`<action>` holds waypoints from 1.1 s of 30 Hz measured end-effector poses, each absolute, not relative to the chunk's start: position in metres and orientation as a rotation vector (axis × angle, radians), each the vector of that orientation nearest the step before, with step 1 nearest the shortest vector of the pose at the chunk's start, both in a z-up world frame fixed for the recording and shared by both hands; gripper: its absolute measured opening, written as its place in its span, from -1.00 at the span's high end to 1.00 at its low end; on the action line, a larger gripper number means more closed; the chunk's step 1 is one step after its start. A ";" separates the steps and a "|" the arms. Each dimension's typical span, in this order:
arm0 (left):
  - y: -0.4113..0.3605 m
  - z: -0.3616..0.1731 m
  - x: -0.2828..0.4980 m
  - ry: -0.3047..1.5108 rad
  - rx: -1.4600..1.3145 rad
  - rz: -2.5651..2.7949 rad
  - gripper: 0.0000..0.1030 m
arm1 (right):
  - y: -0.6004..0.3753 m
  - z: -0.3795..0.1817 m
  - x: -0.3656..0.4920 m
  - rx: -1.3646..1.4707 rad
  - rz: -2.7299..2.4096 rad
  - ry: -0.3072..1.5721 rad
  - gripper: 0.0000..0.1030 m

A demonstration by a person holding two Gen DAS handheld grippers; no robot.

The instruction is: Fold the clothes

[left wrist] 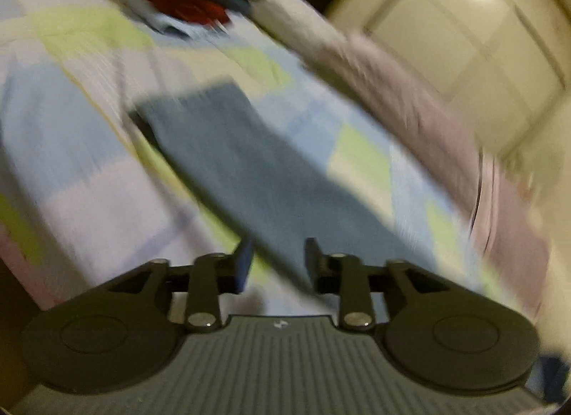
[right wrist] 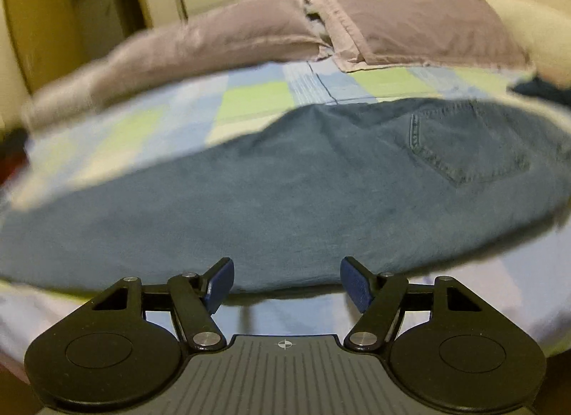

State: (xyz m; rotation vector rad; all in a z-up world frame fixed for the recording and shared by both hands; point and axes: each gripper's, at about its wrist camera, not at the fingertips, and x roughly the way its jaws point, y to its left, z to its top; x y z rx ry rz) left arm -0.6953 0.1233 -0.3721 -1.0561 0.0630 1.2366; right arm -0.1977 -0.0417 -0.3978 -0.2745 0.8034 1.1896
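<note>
While the jeans (right wrist: 285, 193) lie flat across the checked bedsheet (right wrist: 249, 94), we hold our right gripper (right wrist: 287, 281) just short of their near edge, fingers apart and empty. Our left gripper (left wrist: 276, 265) hangs over one trouser leg, fingers apart too. Purple pillows (right wrist: 410, 22) sit beyond.

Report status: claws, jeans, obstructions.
Left claw open, empty. Right claw open, empty. Jeans flat on checked bedsheet, unfolded. Pillows beyond; nothing blocking.
</note>
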 end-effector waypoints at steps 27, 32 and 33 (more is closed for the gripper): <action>0.154 -0.435 -0.731 -0.396 -1.406 1.346 0.59 | -0.010 -0.389 -0.157 -0.085 1.108 0.871 -0.35; 0.156 -0.428 -0.723 -0.303 -1.349 1.418 0.91 | -0.013 -0.398 -0.138 -0.072 1.055 0.897 -0.35; 0.159 -0.413 -0.712 -0.221 -1.253 1.436 0.91 | -0.014 -0.399 -0.134 -0.070 1.046 0.904 -0.35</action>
